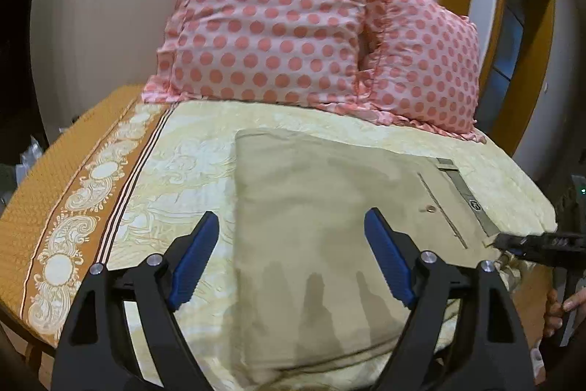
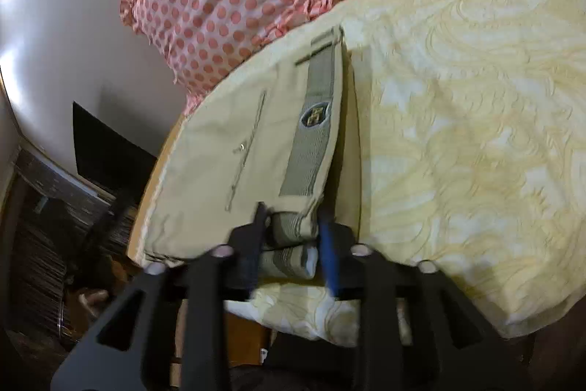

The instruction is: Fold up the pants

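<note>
Beige pants [image 1: 322,207] lie folded flat on the bed, with the grey waistband [image 1: 472,204] at the right. My left gripper [image 1: 293,229] is open and empty, hovering over the left part of the pants. My right gripper [image 2: 289,226] is closed on the bunched waistband end [image 2: 293,226] at the near corner of the pants [image 2: 219,149]. It also shows in the left wrist view [image 1: 512,242], at the pants' right corner.
Two pink polka-dot pillows [image 1: 278,21] lean against the wall at the head of the bed. The yellow patterned bedspread [image 2: 457,120] covers the bed, with an orange border [image 1: 73,193] on the left. The bed edge and the floor lie to the left in the right wrist view.
</note>
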